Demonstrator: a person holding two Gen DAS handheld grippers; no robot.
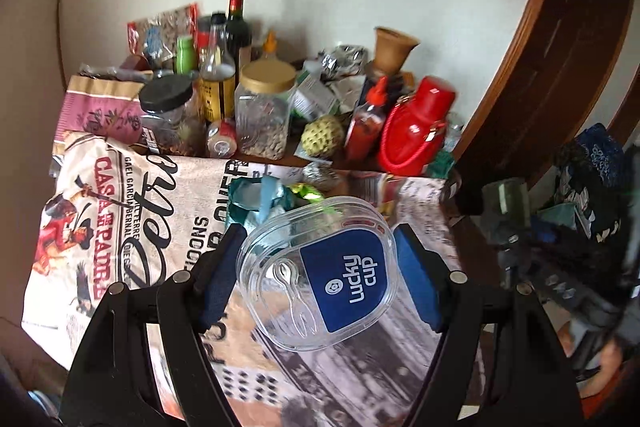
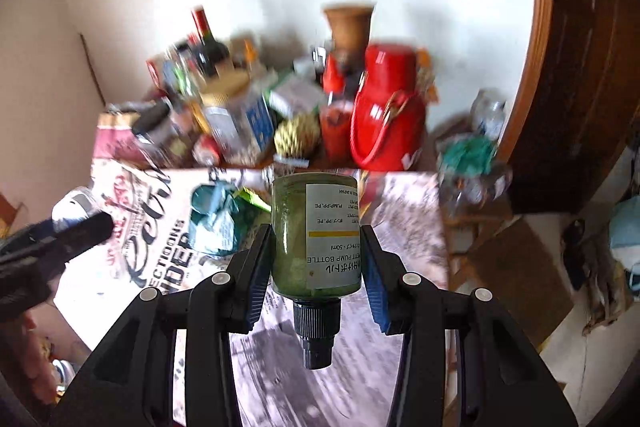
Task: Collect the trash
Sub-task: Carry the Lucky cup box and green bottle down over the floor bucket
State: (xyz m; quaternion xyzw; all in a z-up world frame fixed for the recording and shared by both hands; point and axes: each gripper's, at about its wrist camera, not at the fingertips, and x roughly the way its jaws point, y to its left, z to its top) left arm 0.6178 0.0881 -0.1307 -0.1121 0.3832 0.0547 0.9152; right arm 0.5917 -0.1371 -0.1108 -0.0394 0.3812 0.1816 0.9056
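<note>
My left gripper (image 1: 316,267) is shut on a clear plastic container (image 1: 320,271) with a blue "lucky cup" label, held above the printed tablecloth (image 1: 160,227). My right gripper (image 2: 316,259) is shut on a small green pump bottle (image 2: 314,235) with a white label, its black nozzle pointing toward the camera. Crumpled teal and green wrappers (image 1: 268,199) lie on the cloth beyond the container; they also show in the right wrist view (image 2: 220,219). A ball of foil (image 1: 320,175) lies near the cloth's far edge. The left gripper shows at the left edge of the right wrist view (image 2: 60,239).
The back of the table holds jars (image 1: 264,115), bottles (image 1: 238,23), a red flask (image 1: 416,127), a clay pot (image 1: 394,47), a green custard apple (image 1: 322,135) and bags. A dark wooden door frame (image 1: 552,59) stands on the right. Clothing (image 1: 592,179) is piled at right.
</note>
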